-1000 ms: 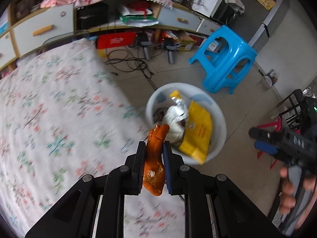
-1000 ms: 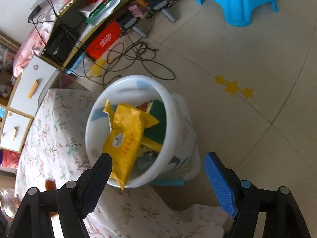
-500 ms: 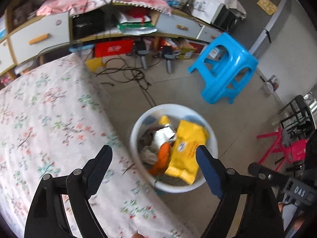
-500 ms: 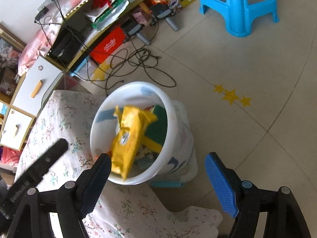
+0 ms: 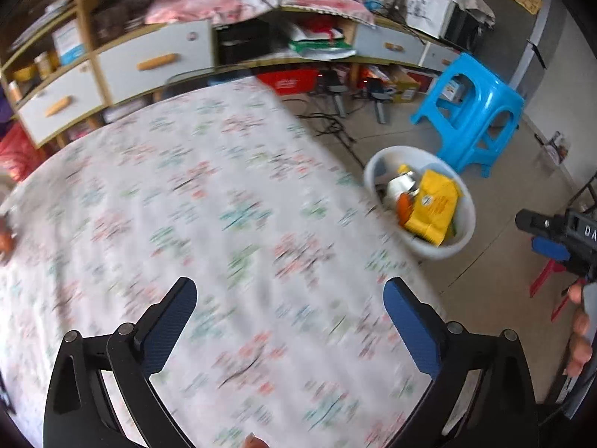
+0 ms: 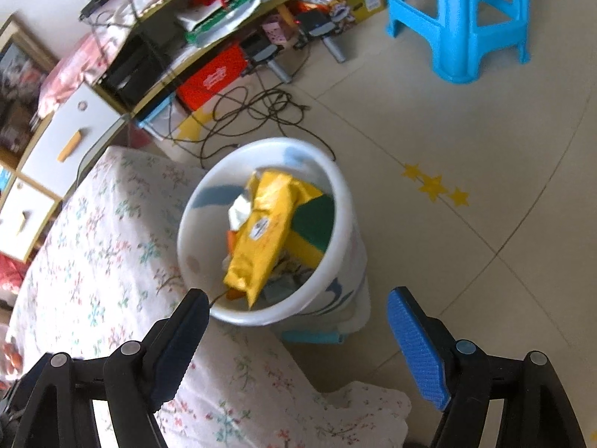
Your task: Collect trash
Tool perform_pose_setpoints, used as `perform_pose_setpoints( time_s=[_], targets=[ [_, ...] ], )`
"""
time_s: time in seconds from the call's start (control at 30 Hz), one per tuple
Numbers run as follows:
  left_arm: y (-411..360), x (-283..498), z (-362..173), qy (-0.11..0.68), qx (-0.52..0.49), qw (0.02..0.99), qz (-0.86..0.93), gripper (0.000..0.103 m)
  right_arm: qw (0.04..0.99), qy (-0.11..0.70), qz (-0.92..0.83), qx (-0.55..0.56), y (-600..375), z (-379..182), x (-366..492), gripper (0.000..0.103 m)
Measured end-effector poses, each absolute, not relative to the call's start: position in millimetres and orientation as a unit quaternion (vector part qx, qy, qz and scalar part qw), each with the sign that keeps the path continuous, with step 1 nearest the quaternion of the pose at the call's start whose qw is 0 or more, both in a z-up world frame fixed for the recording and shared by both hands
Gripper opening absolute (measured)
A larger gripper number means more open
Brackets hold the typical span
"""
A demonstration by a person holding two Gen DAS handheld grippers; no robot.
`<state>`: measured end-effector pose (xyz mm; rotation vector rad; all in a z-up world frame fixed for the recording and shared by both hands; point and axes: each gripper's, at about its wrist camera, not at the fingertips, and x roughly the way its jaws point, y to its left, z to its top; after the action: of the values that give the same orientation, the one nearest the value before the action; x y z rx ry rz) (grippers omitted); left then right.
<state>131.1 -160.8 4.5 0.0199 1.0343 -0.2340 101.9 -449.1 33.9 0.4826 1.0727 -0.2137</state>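
Left claw (image 5: 289, 308) has just been opening and gapes empty over the floral worktop (image 5: 209, 201), its orange scrap (image 5: 405, 204) now in the bin (image 5: 460, 239) at right. Right claw (image 6: 294, 326), also apart and empty, hovers above the bin.

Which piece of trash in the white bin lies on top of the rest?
The large yellow plastic packet in the white plastic bin; it lies across the green-and-yellow pack and orange wrapper.
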Motion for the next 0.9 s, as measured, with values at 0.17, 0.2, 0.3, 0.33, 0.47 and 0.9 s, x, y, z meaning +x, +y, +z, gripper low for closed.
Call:
perform_pose_setpoints(
  time_s=[0.17, 0.2, 0.3, 0.33, 0.47, 0.9],
  targets=[
    [-122.9, 89.4, 20.8, 0.471, 0.017, 0.878, -0.082, 0.102, 0.838, 0.509, -0.060, 0.184, -401.2, 53.6, 91.3, 0.087],
    [-116.5, 83.4, 23.6, 0.467, 0.016, 0.881, -0.076, 0.102, 0.842, 0.509, -0.054, 0.173, -391.2, 58.0, 88.5, 0.089],
    [-94.8, 62.7, 30.8, 0.455, 0.008, 0.889, -0.059, 0.102, 0.852, 0.504, -0.037, 0.136, -362.0, 70.8, 74.2, 0.091],
    [-87.6, 54.9, 33.3, 0.449, 0.002, 0.892, -0.051, 0.102, 0.857, 0.499, -0.033, 0.125, -351.1, 74.9, 66.5, 0.092],
    [-70.8, 32.3, 38.3, 0.436, -0.020, 0.899, -0.031, 0.102, 0.875, 0.473, -0.022, 0.097, -318.8, 80.3, 42.9, 0.097],
    [-42.3, 6.1, 32.8, 0.408, -0.033, 0.912, 0.010, 0.102, 0.902, 0.430, -0.030, 0.018, -265.3, 56.4, 15.9, 0.098]
  ],
)
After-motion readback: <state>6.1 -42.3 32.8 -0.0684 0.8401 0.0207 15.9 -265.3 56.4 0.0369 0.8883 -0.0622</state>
